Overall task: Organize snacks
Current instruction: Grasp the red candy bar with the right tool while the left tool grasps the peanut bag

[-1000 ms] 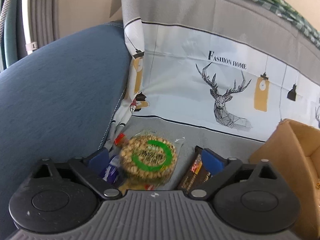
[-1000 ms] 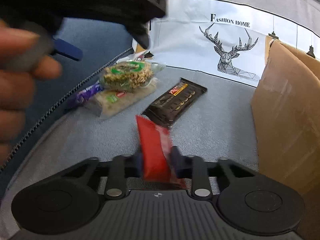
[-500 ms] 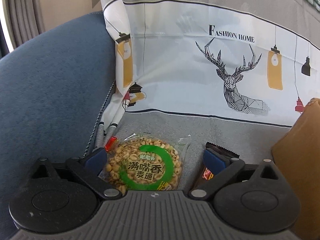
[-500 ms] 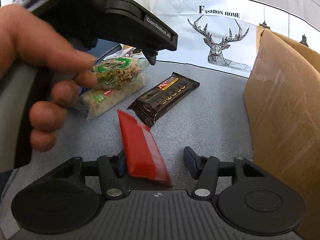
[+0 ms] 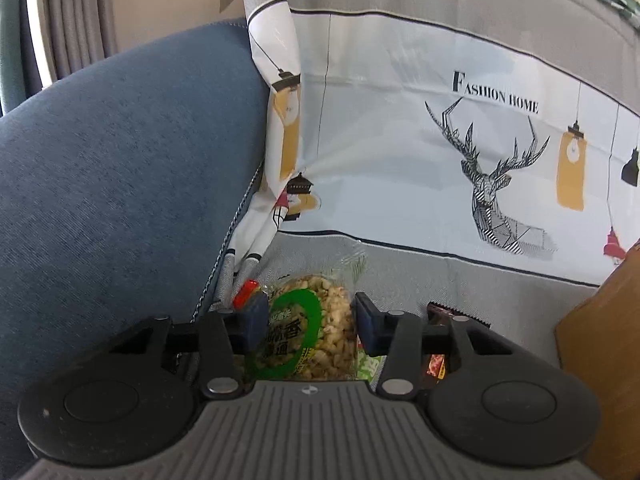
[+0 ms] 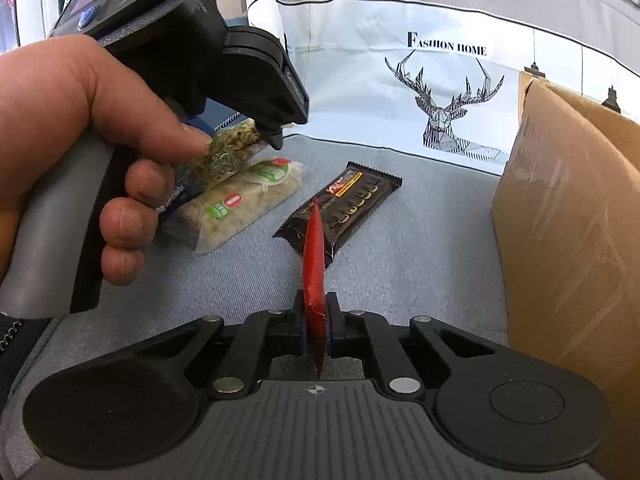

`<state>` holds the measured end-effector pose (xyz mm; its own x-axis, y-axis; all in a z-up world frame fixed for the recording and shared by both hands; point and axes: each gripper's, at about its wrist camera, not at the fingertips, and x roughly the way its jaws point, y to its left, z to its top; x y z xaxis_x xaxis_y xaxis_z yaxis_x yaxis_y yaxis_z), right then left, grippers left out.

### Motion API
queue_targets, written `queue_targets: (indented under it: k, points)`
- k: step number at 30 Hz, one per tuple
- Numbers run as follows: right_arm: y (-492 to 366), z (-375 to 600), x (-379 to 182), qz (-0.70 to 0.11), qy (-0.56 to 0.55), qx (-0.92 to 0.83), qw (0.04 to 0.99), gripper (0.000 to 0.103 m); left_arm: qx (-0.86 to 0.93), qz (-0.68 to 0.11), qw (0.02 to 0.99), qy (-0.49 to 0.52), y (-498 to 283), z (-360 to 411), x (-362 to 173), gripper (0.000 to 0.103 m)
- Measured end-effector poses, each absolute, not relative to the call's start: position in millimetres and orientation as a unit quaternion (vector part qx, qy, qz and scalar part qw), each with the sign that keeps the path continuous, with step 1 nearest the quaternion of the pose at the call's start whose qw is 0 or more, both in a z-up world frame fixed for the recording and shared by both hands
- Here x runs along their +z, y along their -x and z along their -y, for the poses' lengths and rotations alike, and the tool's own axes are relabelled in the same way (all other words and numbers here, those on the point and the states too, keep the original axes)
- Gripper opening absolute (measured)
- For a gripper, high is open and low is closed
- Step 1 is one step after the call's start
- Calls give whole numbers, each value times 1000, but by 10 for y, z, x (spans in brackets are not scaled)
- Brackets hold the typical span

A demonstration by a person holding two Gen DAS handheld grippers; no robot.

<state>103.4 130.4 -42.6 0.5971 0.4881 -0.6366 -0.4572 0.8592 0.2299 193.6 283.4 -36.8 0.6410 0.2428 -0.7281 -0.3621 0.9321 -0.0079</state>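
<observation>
While the left gripper [image 5: 308, 322] is sitting low in the centre of the left wrist view, its jaws have just been closing and are now pinching the round puffed-grain snack pack [image 5: 306, 330] with the green ring on its wrapper, the blue pads [image 5: 254, 318] pressing on both of its sides. In the right wrist view the same pack [image 6: 232, 148] is showing at centre left, squeezed at the tip of the left gripper [image 6: 266, 140], which a hand [image 6: 80, 152] is gripping at the left of the frame. Just below it, a clear pack of pale cereal bars [image 6: 244, 204] is lying on the grey seat cover [image 6: 420, 248], with a purple wrapper [image 6: 172, 204] partly hidden beside it.

At lower centre of that view, the right gripper [image 6: 316, 320] has just been closing too, and its jaws are now clamping a thin red packet [image 6: 314, 256] edge-on, nearly fully together. Behind the packet, a dark chocolate bar [image 6: 348, 204] is lying diagonally on the cover. A cardboard box [image 6: 568, 220] is standing along the right edge of the frame, and a deer-print cloth [image 6: 440, 92] is hanging across the top.
</observation>
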Motion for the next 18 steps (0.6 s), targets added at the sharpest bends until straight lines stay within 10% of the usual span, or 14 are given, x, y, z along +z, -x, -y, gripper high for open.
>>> queue_targets:
  k: [18]
  points:
    - [-385,-1230,-226,-321,104,320,885,7,115,-371,905,175,-884,-2782,121,33]
